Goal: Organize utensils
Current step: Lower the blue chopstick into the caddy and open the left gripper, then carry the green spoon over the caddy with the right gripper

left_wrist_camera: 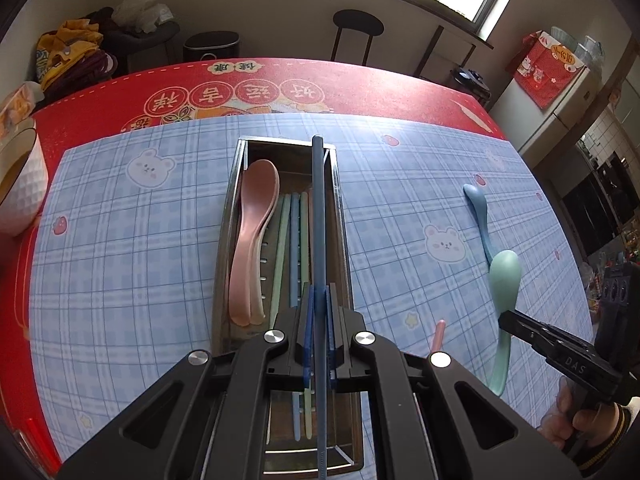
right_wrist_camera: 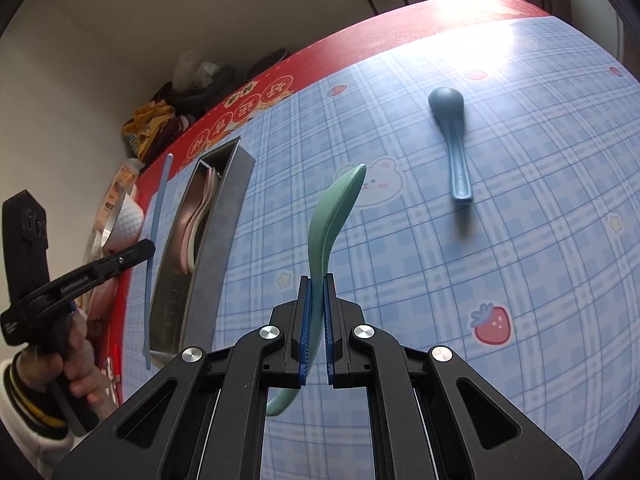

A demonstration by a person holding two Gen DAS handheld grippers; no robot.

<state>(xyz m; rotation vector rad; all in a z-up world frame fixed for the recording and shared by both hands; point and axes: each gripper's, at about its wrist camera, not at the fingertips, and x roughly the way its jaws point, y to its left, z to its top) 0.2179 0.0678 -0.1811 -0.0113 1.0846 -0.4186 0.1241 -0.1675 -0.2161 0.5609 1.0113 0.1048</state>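
Note:
My left gripper [left_wrist_camera: 319,296] is shut on a blue chopstick [left_wrist_camera: 318,216], held lengthwise above the steel utensil box [left_wrist_camera: 224,216]. Inside the box lie pink spoons [left_wrist_camera: 254,236] on the left and several pastel chopsticks [left_wrist_camera: 294,240] beside them. My right gripper [right_wrist_camera: 316,292] is shut on the handle of a green spoon [right_wrist_camera: 336,212], lifted above the blue checked mat, bowl end pointing away. That green spoon [left_wrist_camera: 505,280] also shows at the right of the left wrist view. A blue spoon [right_wrist_camera: 454,140] lies on the mat, further right of the box.
A pink chopstick [left_wrist_camera: 438,336] lies on the checked mat [left_wrist_camera: 140,260] near the box. A white bowl [left_wrist_camera: 20,188] stands at the left table edge on the red cloth [left_wrist_camera: 360,84]. A stool [left_wrist_camera: 358,26] and a chair heaped with clothes stand beyond the table.

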